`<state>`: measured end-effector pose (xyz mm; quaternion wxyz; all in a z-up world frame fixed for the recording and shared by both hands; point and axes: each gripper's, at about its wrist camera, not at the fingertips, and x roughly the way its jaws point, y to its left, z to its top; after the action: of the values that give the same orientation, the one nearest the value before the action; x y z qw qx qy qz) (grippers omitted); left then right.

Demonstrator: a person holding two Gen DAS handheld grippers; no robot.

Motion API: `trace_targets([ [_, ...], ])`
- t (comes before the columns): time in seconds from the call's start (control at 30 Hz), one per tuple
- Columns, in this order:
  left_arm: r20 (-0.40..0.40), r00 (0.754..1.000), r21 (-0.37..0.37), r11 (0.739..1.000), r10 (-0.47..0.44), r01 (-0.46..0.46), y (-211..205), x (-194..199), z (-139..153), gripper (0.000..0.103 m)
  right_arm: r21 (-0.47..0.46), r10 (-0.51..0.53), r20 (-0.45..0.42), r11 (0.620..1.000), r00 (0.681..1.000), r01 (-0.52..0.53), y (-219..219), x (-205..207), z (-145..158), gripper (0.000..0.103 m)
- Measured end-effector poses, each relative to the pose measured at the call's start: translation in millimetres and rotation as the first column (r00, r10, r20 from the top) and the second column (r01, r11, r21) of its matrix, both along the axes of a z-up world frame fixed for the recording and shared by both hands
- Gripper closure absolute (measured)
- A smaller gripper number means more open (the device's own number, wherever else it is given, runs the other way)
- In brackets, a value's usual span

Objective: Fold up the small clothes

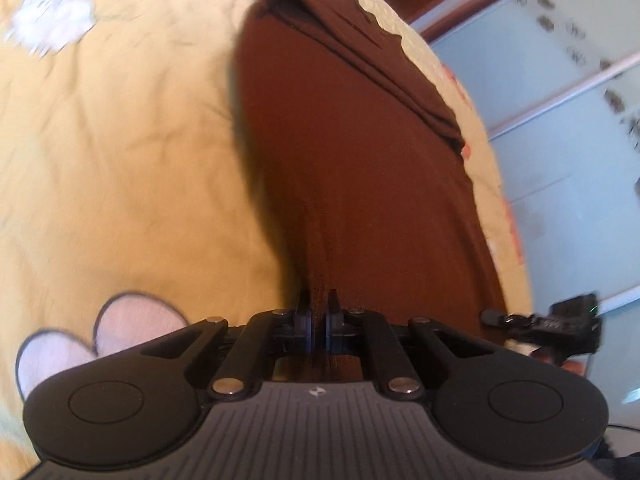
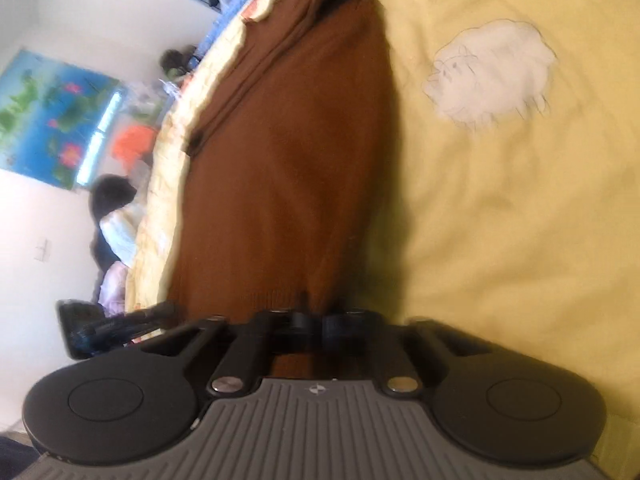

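Note:
A brown knit garment lies stretched over a yellow bedspread. My left gripper is shut on its near edge, the fabric pinched between the fingers and lifted off the bed. In the right wrist view the same brown garment runs away from me, and my right gripper is shut on its ribbed hem. Each gripper shows at the edge of the other's view: the right one and the left one. Folded layers lie at the garment's far end.
The bedspread has white sheep prints and a pink-white print. Pale wardrobe doors stand beyond the bed's edge. A wall picture and piled clothes lie beyond the other edge.

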<state>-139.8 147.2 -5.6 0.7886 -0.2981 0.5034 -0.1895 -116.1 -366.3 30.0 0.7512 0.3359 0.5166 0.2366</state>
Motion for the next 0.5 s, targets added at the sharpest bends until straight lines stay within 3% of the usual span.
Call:
trace_targets([
  [0.13,0.030,1.000,0.039,0.999,0.006,-0.007,5,-7,15,0.098,0.043,-0.058,0.036,0.998,0.998,0.056,-14,-13,6,0.091],
  [0.23,0.085,0.996,-0.006,1.000,0.007,-0.006,11,3,32,0.098,0.097,-0.086,0.081,0.992,0.993,0.078,-20,-8,19,0.091],
  [0.4,0.237,0.971,-0.091,0.996,0.026,-0.005,13,53,68,0.098,0.182,-0.100,0.173,0.981,0.980,0.068,-16,37,44,0.091],
  [0.5,0.300,0.953,-0.075,0.997,0.033,-0.011,7,99,84,0.098,0.208,-0.130,0.214,0.974,0.968,0.085,-14,82,53,0.091],
])
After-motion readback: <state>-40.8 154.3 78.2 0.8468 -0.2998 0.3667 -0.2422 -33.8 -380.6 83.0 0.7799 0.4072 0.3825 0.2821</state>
